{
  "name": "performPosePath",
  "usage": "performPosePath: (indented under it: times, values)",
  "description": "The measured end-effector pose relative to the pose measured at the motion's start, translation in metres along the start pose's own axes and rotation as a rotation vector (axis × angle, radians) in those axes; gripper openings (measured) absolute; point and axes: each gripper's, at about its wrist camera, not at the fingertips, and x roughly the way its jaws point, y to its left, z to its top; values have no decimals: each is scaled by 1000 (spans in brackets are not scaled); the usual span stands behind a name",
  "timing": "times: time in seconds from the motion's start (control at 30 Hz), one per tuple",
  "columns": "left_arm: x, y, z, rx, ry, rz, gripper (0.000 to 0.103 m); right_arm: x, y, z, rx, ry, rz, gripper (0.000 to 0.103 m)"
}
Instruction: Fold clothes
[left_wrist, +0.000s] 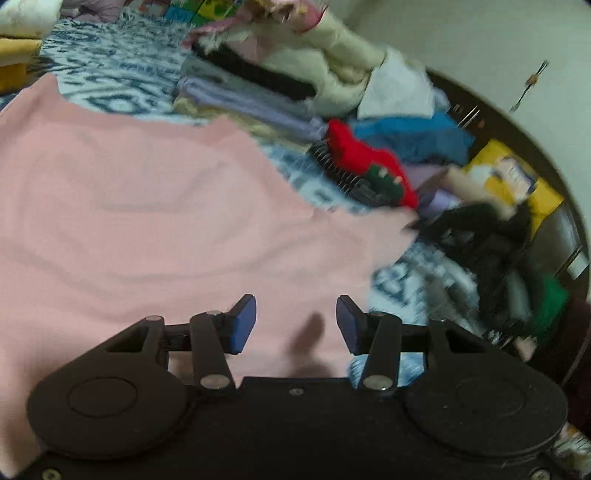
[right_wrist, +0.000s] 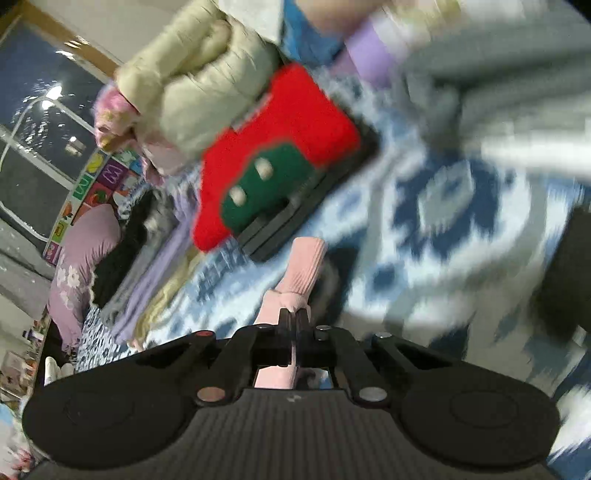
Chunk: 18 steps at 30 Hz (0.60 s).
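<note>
Pink fabric fills the near ground: the pink garment (left_wrist: 147, 221) lies spread flat on a blue-and-white patterned bedspread (left_wrist: 110, 74). The left gripper (left_wrist: 295, 325) hovers over its near edge, jaws partly apart with nothing between the blue pads. The right gripper (right_wrist: 293, 325) is clamped tight on a ribbed pink cuff (right_wrist: 301, 273) of that garment, which sticks out beyond its fingertips. Farther off sit a red-and-green knitted piece (right_wrist: 288, 140) on a dark flat object, then folded clothes (left_wrist: 251, 99) and a cream puffy jacket (right_wrist: 192, 85).
</note>
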Motion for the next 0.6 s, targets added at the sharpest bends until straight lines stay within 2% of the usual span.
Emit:
performPosePath:
  times: [0.1, 0.13, 0.3, 0.33, 0.37, 0.47, 0.6]
  values:
    - [1, 3, 0, -15, 2, 1, 48, -6, 3, 23, -17, -26, -7, 4]
    - [1, 3, 0, -13, 3, 1, 47, -3, 6, 29, -34, -26, -34, 4]
    - [0, 3, -2, -4, 6, 13, 47, 30, 15, 39, -90, 37, -139, 6]
    - [-1, 3, -1, -3, 5, 15, 47, 33, 18, 37, -100, 46, -155, 10]
    - [-1, 3, -1, -1, 3, 16, 47, 36, 20, 35, -109, 53, -172, 20]
    - [-4, 2, 0, 2, -5, 12, 48, 25, 25, 22, -154, 18, -175, 41]
    - [-8, -5, 0, 36, -10, -3, 47, 9, 19, -6, -121, 76, -120, 41]
